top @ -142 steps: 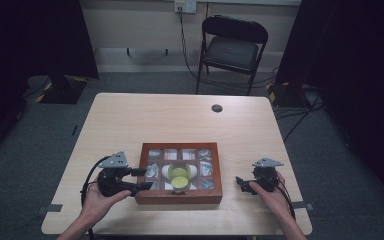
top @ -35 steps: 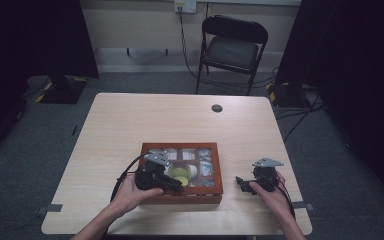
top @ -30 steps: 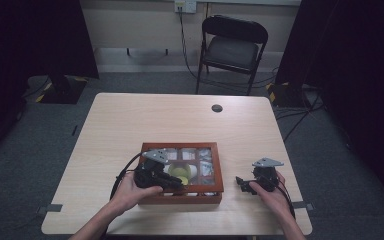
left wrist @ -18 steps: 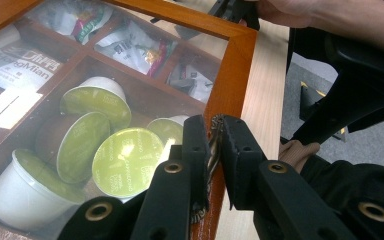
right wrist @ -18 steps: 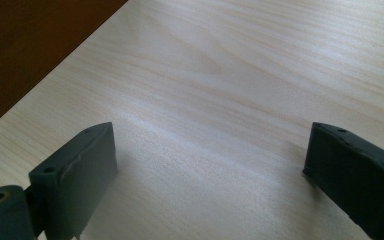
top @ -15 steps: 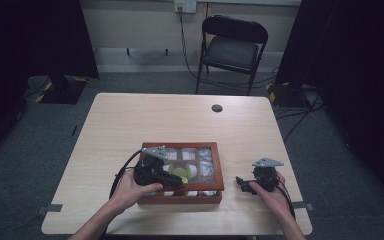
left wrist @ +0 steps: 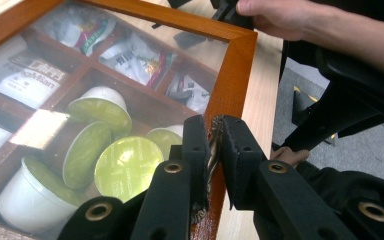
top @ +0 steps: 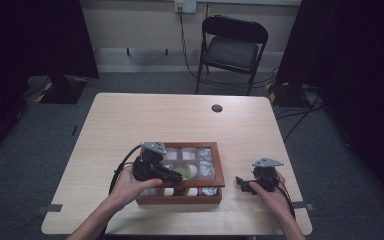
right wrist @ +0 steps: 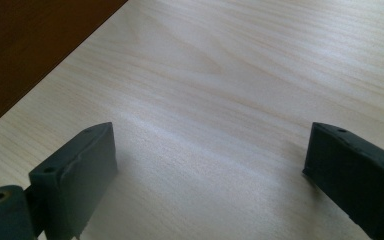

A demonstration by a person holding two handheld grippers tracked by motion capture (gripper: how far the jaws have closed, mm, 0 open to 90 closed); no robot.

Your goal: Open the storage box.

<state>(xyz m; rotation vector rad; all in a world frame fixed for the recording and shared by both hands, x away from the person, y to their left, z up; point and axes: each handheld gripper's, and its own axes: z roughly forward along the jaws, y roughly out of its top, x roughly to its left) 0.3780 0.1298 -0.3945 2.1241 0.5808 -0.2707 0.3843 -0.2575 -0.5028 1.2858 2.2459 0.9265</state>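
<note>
At the lower centre of the high view, the left tongs (top: pixel 177 176) are clamping the wooden box's (top: pixel 219 172) glass lid (left wrist: pixel 237 75), now raised slightly since a second ago. At lower right, the right tongs (top: pixel 240 183) are resting wide open on the worktop (top: pixel 180 120), unmoved.

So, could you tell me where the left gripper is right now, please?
In the high view the left gripper is at the wooden box's near left side, over the green-lidded cups; its fingers are shut on a metal clasp on the lid's frame.
</note>
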